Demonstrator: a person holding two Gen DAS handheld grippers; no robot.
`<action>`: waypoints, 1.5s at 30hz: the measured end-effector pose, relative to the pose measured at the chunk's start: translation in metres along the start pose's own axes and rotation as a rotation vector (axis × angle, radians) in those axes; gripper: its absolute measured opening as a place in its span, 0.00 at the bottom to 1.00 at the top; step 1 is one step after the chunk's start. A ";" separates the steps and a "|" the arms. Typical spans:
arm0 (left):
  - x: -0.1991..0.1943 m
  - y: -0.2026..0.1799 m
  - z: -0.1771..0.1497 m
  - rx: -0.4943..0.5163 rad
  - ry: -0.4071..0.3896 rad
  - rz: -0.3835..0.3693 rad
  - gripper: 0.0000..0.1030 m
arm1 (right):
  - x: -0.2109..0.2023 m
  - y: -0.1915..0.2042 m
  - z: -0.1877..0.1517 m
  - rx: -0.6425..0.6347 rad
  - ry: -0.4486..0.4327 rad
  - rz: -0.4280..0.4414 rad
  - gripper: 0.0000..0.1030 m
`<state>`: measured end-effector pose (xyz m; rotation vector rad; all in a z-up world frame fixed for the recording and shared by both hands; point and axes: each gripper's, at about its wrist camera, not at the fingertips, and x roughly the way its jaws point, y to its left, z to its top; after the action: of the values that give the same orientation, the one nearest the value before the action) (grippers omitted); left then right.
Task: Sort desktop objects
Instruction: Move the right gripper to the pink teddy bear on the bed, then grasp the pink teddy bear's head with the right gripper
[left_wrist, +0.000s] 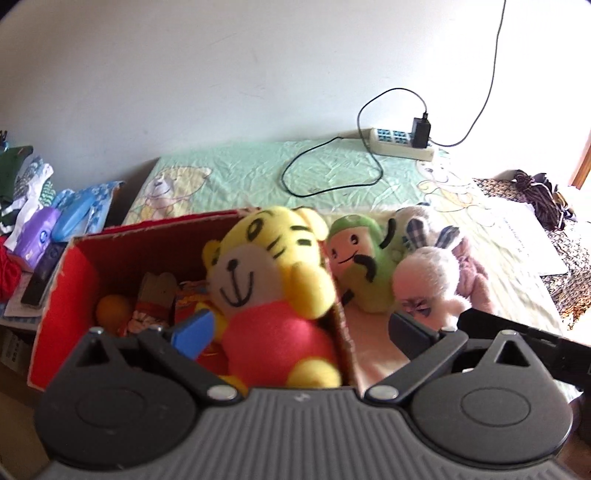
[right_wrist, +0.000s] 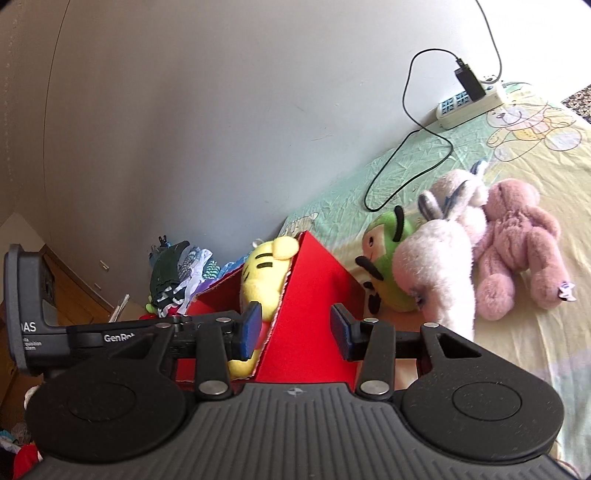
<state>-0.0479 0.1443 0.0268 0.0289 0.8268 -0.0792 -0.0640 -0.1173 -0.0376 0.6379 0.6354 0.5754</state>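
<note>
A yellow tiger plush (left_wrist: 266, 288) in a red top sits upright inside the red cardboard box (left_wrist: 74, 280), leaning on its right wall. My left gripper (left_wrist: 303, 332) is open, its fingers spread wide on either side of the tiger without touching it. In the right wrist view my right gripper (right_wrist: 295, 330) is open too and straddles the near wall of the box (right_wrist: 314, 288), with the tiger's head (right_wrist: 262, 273) just beyond its left finger. On the bedsheet right of the box lie a green plush (left_wrist: 362, 266), a white rabbit plush (right_wrist: 439, 266) and a pink bear plush (right_wrist: 517, 240).
The box also holds an orange ball (left_wrist: 112, 308) and small red items. A power strip (left_wrist: 399, 142) with a black cable (left_wrist: 332, 170) lies by the wall. Clothes and bags (left_wrist: 37, 214) are piled left of the box. A dark patterned cloth (left_wrist: 565, 266) borders the sheet on the right.
</note>
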 end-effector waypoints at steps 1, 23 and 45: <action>0.002 -0.008 0.001 0.009 0.003 -0.017 0.98 | -0.005 -0.006 0.002 0.009 -0.008 -0.012 0.44; 0.120 -0.177 -0.016 0.203 0.204 -0.378 0.95 | -0.055 -0.139 0.043 0.239 -0.027 -0.298 0.32; 0.158 -0.127 0.005 0.104 0.261 -0.349 0.93 | 0.017 -0.175 0.057 0.234 0.131 -0.273 0.37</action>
<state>0.0519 0.0086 -0.0850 -0.0076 1.0816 -0.4548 0.0365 -0.2428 -0.1281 0.7208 0.9059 0.2908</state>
